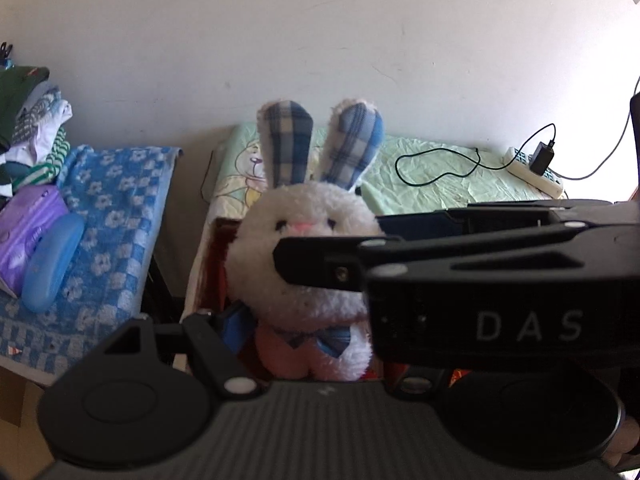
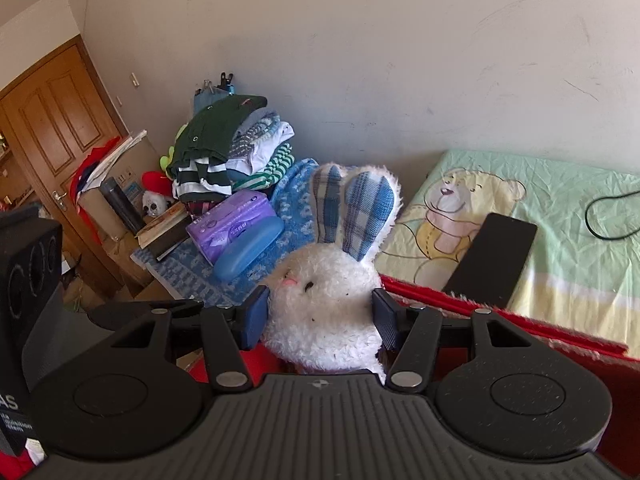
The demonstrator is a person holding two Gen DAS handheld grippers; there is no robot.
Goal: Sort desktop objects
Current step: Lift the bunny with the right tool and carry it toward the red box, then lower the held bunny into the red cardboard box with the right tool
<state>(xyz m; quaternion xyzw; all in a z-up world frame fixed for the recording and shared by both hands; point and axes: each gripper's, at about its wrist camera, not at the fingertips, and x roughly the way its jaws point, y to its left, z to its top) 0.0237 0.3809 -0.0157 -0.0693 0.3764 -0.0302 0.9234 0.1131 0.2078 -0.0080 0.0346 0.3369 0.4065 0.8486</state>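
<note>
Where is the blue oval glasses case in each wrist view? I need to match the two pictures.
Left wrist: blue oval glasses case at far left, on the blue checked towel.
Right wrist: case left of centre, behind the white plush rabbit.
Shared landmark: purple tissue pack touching it.

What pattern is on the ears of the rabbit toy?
Blue and white plaid on the rabbit toy ears; clearest in the left wrist view.
</note>
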